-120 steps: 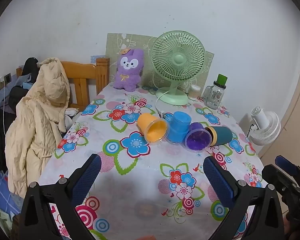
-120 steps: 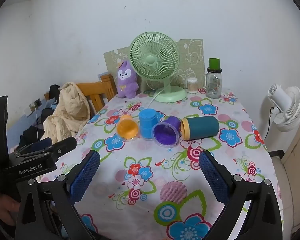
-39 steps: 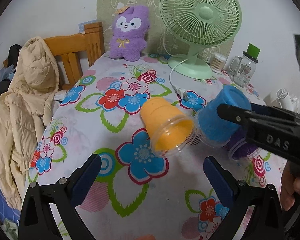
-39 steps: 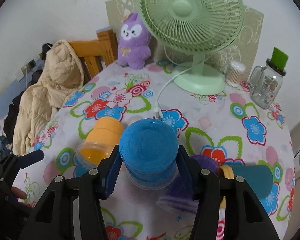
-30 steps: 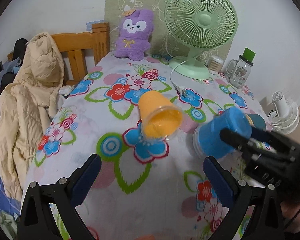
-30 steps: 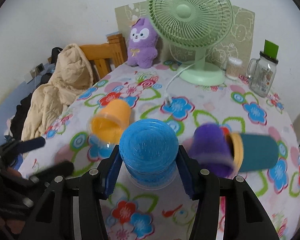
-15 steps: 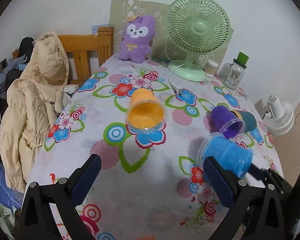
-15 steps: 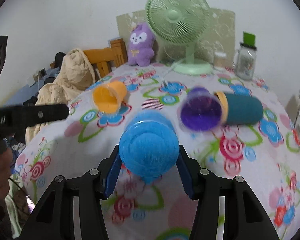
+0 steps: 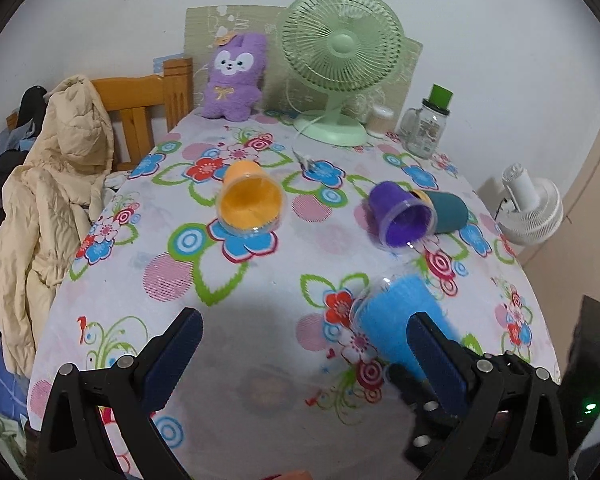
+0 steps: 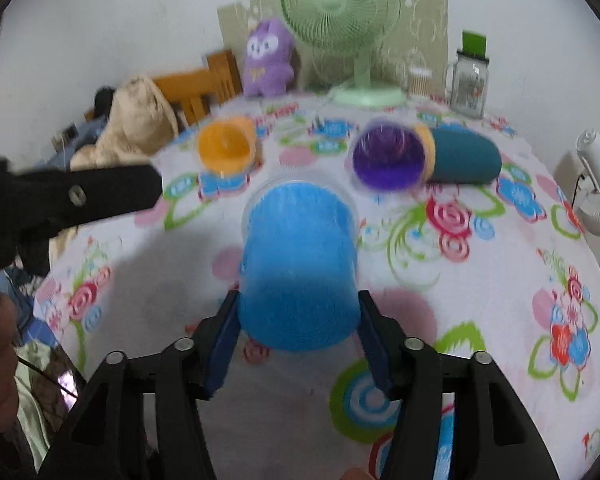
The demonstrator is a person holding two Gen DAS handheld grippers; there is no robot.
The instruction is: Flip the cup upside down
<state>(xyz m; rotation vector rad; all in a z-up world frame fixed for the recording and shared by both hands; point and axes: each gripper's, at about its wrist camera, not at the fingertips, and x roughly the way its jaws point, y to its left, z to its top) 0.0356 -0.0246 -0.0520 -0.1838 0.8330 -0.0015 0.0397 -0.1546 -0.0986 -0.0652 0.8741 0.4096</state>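
Note:
My right gripper (image 10: pixel 298 340) is shut on a blue cup (image 10: pixel 298 264) and holds it tilted over the near part of the floral table, its clear rim pointing away from me and down. The blue cup also shows in the left wrist view (image 9: pixel 400 320), low at the right, partly behind my finger. My left gripper (image 9: pixel 304 356) is open and empty above the table's near edge. An orange cup (image 9: pixel 250 202), a purple cup (image 9: pixel 404 216) and a dark teal cup (image 9: pixel 448 212) lie on their sides at mid-table.
A green desk fan (image 9: pixel 338 68), a purple plush (image 9: pixel 234 80), a glass jar with a green lid (image 9: pixel 428 128) and a small white jar stand at the back. A wooden chair with a beige coat (image 9: pixel 48 184) is at the left. A white floor fan (image 9: pixel 530 204) is at the right.
My right gripper has carried the blue cup from the row of cups toward the near side and tipped it forward. The purple cup has rolled a little. My left gripper has stayed open and drawn back.

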